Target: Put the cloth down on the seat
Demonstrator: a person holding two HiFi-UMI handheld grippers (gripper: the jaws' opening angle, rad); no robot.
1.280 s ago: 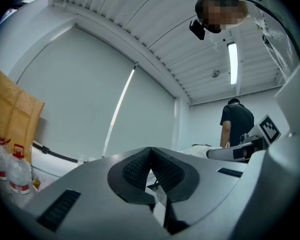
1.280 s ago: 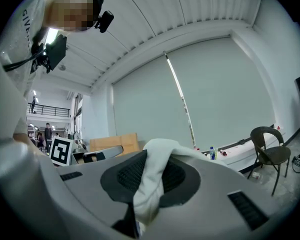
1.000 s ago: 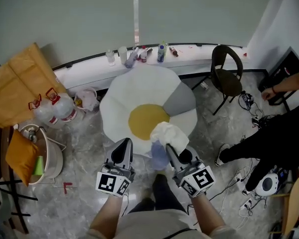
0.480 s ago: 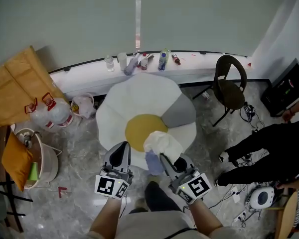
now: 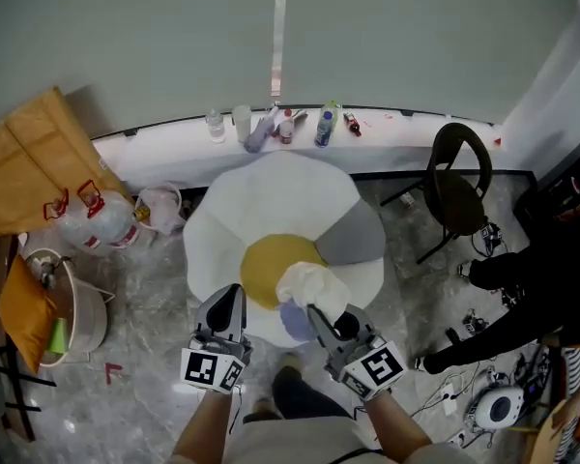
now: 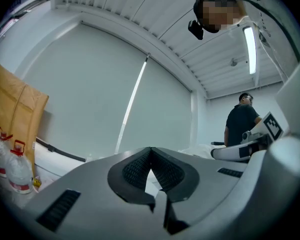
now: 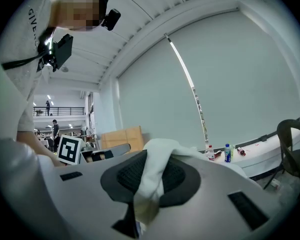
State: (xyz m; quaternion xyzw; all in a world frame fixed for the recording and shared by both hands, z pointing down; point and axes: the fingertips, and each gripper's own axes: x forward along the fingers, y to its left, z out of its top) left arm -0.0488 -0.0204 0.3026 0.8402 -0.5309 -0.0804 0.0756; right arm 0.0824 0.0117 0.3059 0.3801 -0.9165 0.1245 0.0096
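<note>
Head view looks steeply down on a white flower-shaped seat cushion [image 5: 271, 196] with a yellow round centre [image 5: 266, 264] and one grey petal [image 5: 353, 235] on its right side. The right gripper [image 5: 316, 315] is clamped on a crumpled white cloth [image 5: 312, 283]; in the right gripper view the fabric runs between the black ribbed pads [image 7: 125, 176] and drapes over them. The cloth bunches over the near right edge of the yellow centre, with a pale lilac fold under it; whether it touches the cushion cannot be told from above. The left gripper [image 5: 229, 296] is held just to the left over the seat's near edge, its jaws together at the tips with nothing between them. A row of small bottles [image 5: 324, 129] stands on the far white ledge [image 5: 164, 143], and a black chair [image 5: 454, 187] stands to the right.
</note>
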